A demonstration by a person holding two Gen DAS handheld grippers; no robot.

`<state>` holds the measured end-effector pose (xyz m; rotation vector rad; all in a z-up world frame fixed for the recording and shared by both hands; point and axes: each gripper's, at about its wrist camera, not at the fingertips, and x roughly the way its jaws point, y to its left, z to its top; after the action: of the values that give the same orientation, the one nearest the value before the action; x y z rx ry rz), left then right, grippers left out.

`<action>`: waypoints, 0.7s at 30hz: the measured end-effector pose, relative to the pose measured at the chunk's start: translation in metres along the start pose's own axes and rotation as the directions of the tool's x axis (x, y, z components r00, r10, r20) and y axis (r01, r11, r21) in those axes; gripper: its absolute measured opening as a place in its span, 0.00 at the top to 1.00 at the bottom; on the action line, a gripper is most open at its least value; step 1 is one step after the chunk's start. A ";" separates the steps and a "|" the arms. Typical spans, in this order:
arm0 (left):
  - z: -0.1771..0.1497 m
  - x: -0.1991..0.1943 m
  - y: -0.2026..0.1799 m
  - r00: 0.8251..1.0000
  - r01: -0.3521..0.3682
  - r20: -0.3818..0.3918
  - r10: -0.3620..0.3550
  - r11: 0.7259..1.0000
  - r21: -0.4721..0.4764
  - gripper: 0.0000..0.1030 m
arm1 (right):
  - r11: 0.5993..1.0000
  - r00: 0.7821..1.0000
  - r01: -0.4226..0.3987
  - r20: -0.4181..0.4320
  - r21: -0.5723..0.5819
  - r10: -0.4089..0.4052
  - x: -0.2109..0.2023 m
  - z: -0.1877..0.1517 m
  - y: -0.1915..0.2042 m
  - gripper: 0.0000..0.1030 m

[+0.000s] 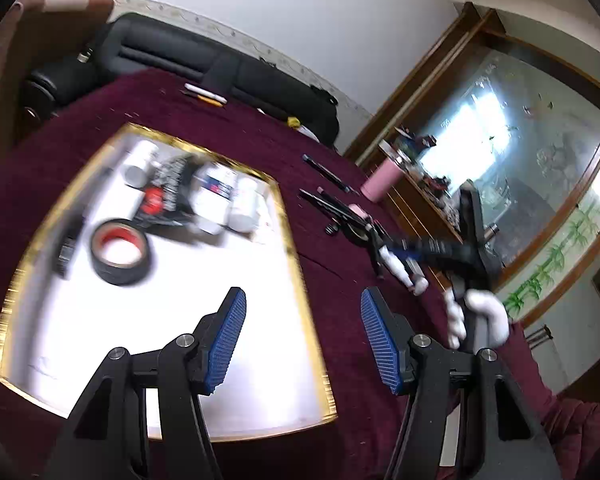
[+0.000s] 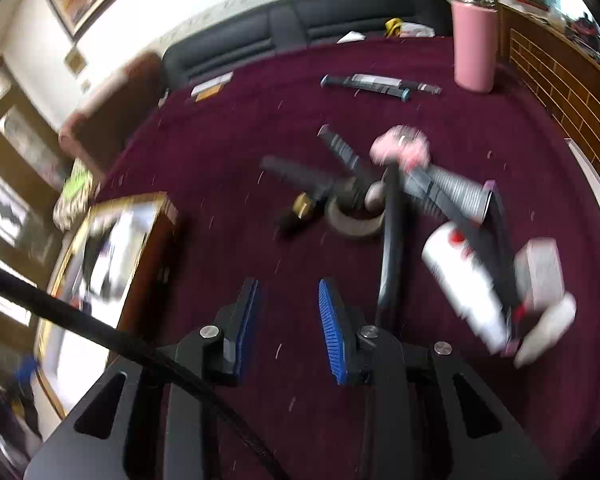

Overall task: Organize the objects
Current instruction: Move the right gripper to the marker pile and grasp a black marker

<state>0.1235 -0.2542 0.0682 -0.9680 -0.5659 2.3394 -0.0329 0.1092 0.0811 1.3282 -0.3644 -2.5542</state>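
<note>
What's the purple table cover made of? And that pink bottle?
The table cover looks like soft, fuzzy cloth, maybe velvet: matte, wrinkled, flecked with lint. The pink bottle looks like smooth plastic or painted metal with a shiny silvery top; the blur leaves it open.

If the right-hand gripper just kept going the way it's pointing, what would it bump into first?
Probably the bare maroon tablecloth: nothing sits between the right gripper's open fingers, and the blurred grey tape ring lies further on, off to one side. Depth is uncertain.
</note>
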 end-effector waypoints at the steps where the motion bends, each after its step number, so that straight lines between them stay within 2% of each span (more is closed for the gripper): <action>1: -0.001 0.005 -0.005 1.000 0.006 -0.012 -0.006 1.000 0.002 0.48 | 1.000 1.000 0.001 0.011 -0.001 -0.001 0.005 0.013 0.001 0.72; 4: -0.005 0.014 -0.020 0.999 0.018 -0.039 -0.017 1.000 0.023 0.48 | 1.000 1.000 0.008 0.005 -0.027 -0.008 0.033 0.047 0.009 0.70; 7: -0.008 0.015 -0.030 0.998 0.008 -0.055 -0.005 0.999 0.042 0.48 | 1.000 0.997 0.010 -0.075 -0.021 -0.011 0.075 0.069 0.014 0.70; 11: -0.009 0.006 -0.026 0.999 -0.018 -0.048 0.019 0.999 0.030 0.48 | 0.999 0.988 0.050 -0.144 -0.002 -0.050 0.106 0.069 0.007 0.70; 13: -0.010 0.003 -0.019 0.999 -0.023 -0.044 0.024 1.000 0.017 0.48 | 1.000 0.971 -0.001 -0.241 0.011 0.004 0.119 0.062 0.010 0.69; 14: -0.009 0.002 -0.016 0.999 -0.025 -0.044 0.026 1.000 0.012 0.48 | 1.000 0.965 0.001 -0.263 -0.017 -0.005 0.122 0.056 0.015 0.70; 17: -0.009 0.004 -0.006 0.999 -0.019 -0.048 0.019 1.000 -0.008 0.48 | 0.986 0.964 0.071 -0.243 -0.151 -0.107 0.118 0.044 0.035 0.70; 21: -0.009 0.014 -0.003 0.998 -0.006 -0.064 0.005 1.000 -0.017 0.48 | 0.964 0.951 0.154 -0.232 -0.217 -0.204 0.126 0.033 0.048 0.73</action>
<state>0.1223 -0.2419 0.0567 -1.0494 -0.5595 2.3032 -0.1261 0.0268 0.0193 1.6493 0.0597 -2.4381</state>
